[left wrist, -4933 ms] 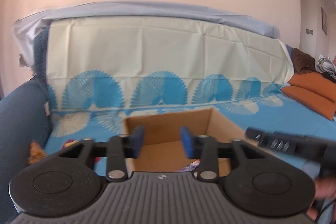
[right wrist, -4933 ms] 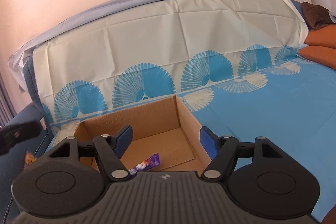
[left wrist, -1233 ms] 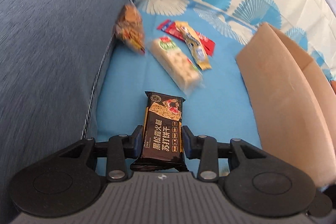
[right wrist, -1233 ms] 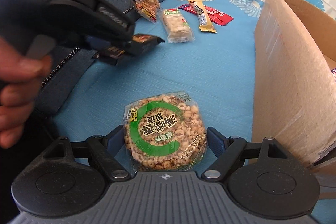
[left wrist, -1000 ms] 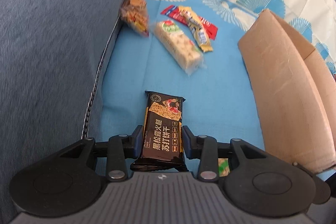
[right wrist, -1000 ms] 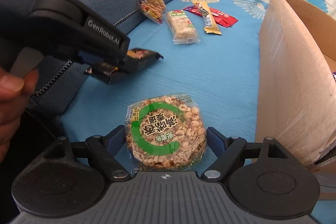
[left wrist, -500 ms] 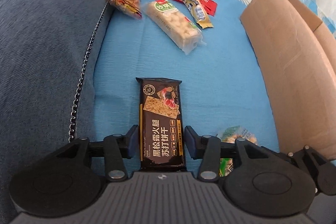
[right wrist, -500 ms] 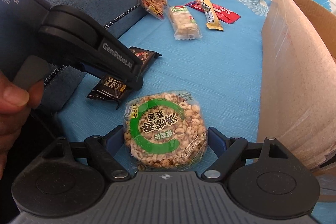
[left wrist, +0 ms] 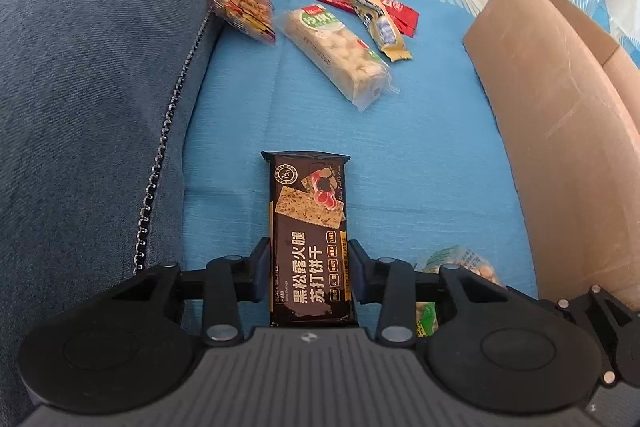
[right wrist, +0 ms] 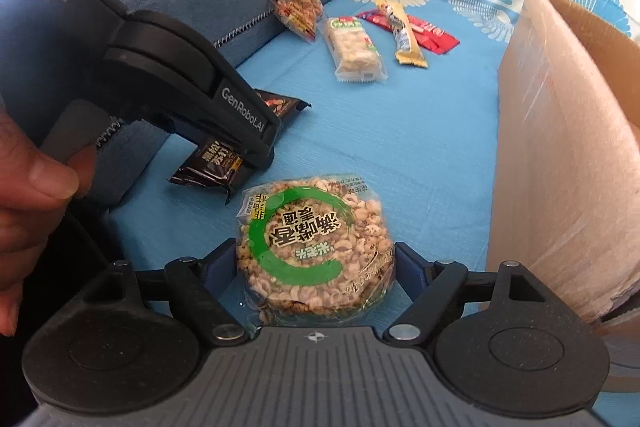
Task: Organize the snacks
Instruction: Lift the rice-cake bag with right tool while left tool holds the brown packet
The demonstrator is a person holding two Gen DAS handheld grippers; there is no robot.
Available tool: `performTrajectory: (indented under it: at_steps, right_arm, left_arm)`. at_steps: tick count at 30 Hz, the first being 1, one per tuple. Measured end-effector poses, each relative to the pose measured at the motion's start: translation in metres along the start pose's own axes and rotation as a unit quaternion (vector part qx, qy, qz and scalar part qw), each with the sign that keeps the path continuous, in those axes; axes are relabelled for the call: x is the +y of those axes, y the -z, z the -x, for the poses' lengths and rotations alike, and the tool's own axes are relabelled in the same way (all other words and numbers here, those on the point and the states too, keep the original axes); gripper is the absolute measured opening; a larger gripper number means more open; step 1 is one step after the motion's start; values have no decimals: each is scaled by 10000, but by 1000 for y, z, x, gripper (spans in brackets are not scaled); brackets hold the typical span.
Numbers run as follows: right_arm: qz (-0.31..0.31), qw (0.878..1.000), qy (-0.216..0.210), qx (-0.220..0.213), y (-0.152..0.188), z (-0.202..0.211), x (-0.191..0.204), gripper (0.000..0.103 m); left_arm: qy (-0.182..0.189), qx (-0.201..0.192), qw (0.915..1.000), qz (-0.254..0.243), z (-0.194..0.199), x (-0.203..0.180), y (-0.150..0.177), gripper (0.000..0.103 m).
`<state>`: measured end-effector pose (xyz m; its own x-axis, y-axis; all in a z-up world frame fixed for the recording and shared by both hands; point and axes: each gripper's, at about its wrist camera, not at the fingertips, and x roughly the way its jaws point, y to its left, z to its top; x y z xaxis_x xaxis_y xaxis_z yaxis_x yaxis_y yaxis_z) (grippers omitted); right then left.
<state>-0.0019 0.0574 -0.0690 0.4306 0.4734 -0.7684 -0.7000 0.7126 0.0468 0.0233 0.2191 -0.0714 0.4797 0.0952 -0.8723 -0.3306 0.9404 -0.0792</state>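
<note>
My left gripper [left wrist: 310, 265] is shut on a black cracker packet [left wrist: 308, 227], held just above the blue sofa cover; the packet also shows in the right wrist view [right wrist: 216, 161], under the left gripper body [right wrist: 192, 87]. My right gripper [right wrist: 316, 267] is shut on a round puffed-rice cake in clear wrap with a green ring [right wrist: 314, 247]; its edge shows in the left wrist view [left wrist: 456, 263]. A brown cardboard box [left wrist: 560, 131] stands to the right, also in the right wrist view [right wrist: 568, 147].
Further back on the cover lie a white nougat bar [left wrist: 336, 55], a yellow bar [left wrist: 372, 15] across a red packet [left wrist: 400, 11], and an orange snack bag [left wrist: 242, 3] leaning on the blue sofa arm [left wrist: 88, 75]. A hand [right wrist: 28, 195] holds the left gripper.
Both grippers went from empty over the box to the left of it, each now holding a snack. In the last second the left gripper came down lower and nearer the right one.
</note>
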Motion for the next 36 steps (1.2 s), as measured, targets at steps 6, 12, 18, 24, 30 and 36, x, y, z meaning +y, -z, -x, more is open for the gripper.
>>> performTrajectory:
  at_steps: [6, 12, 18, 24, 30, 36]
  right_arm:
    - [111, 9993, 119, -342, 2, 17, 3, 82]
    - [190, 9972, 208, -690, 2, 34, 3, 80]
    - [172, 9940, 163, -1066, -1, 52, 2, 57]
    - [250, 9958, 68, -880, -3, 48, 2, 28]
    - [231, 9964, -75, -816, -1, 33, 5, 86]
    - [213, 9982, -291, -475, 0, 5, 8, 101]
  left_arm:
    - [225, -244, 9991, 245, 11, 8, 1, 42]
    - [362, -716, 9962, 344, 27, 12, 4, 42]
    - [487, -1428, 9872, 513, 48, 17, 11, 42]
    - [442, -1431, 9868, 623, 49, 18, 8, 42]
    - [378, -1381, 9880, 571, 47, 18, 7, 42]
    - [376, -1347, 9882, 629, 45, 20, 6, 42]
